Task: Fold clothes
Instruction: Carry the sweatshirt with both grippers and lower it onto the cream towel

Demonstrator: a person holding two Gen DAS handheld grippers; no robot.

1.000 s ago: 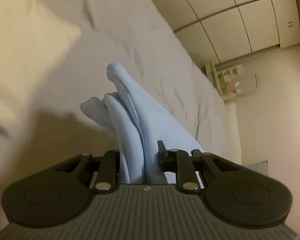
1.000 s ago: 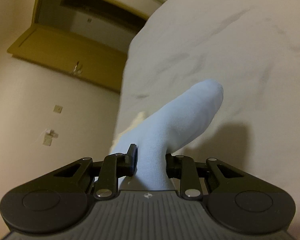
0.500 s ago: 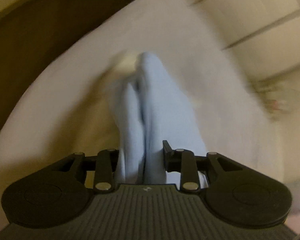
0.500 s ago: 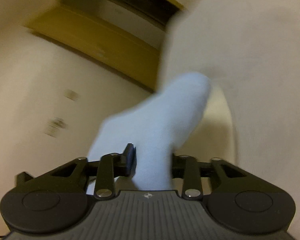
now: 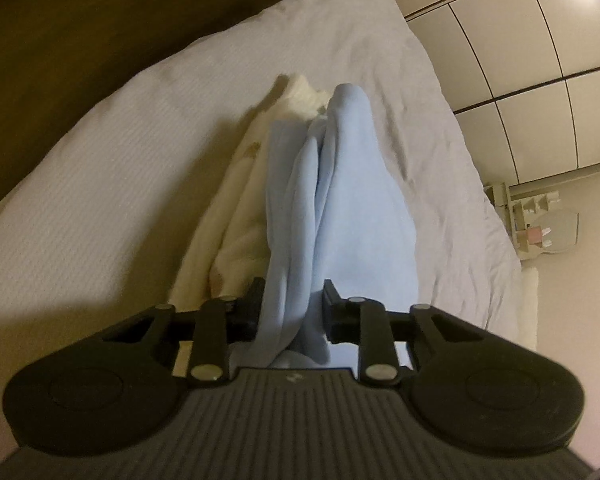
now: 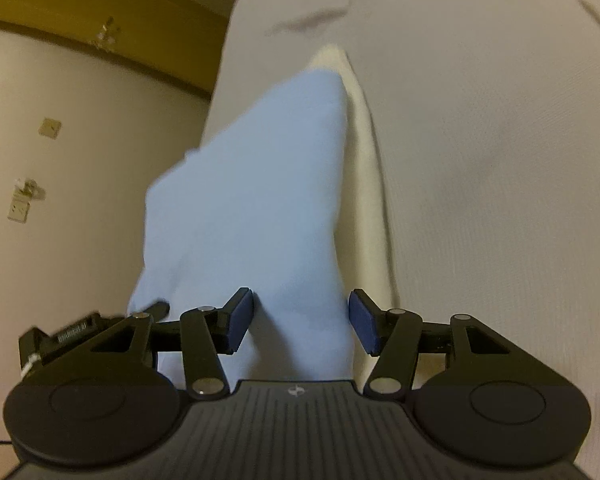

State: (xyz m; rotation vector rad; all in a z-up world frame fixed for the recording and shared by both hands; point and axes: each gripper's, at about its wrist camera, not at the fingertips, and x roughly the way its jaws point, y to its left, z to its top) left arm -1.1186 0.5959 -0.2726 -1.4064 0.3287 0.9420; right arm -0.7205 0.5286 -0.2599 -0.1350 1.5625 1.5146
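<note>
— Looking along the left gripper [image 5: 290,306], which way does the light blue garment [image 5: 340,200] run?

— Straight away from it, from the lower middle of the frame up toward the centre; its long axis follows the fingers, bunched in folds. The jaws are closing on those folds, pads pressing both sides, so it is grasping the cloth.

— And the right gripper [image 6: 302,320]?

— Same garment [image 6: 260,200], rising from between the jaws toward the upper middle. Those jaws stand apart, the right pad clear of the fabric, so I judge it released.

— What lies beneath?

— A cream cloth [image 5: 240,216] just left of the blue one, on the white bed [image 5: 100,160]. Only the left hand is gripping, so I'd guess laying it down falls to that hand
</note>
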